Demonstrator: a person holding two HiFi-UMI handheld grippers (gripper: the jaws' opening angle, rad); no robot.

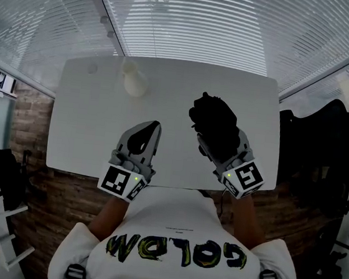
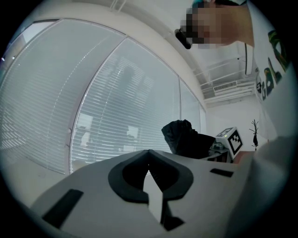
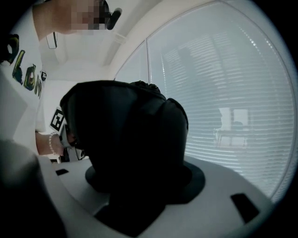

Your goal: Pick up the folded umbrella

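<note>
A person in a white shirt (image 1: pixel 176 230) is standing at a white tabletop (image 1: pixel 90 113) before window blinds (image 1: pixel 188 18), holding a gripper in each hand. The right gripper (image 1: pixel 222 146) is clamping its jaws partway closed around the folded umbrella (image 1: pixel 211 118), a crumpled black bundle that is filling the space between them. The umbrella is sitting over the right half of the tabletop. In the right gripper view it (image 3: pixel 125 139) is showing against the blinds, with no tabletop visible beneath it. The left gripper (image 1: pixel 157 125) is hovering over the near edge with its jaw tips meeting and nothing between them. A small pale object (image 1: pixel 134 80) is standing near the far edge, too blurred to identify.
</note>
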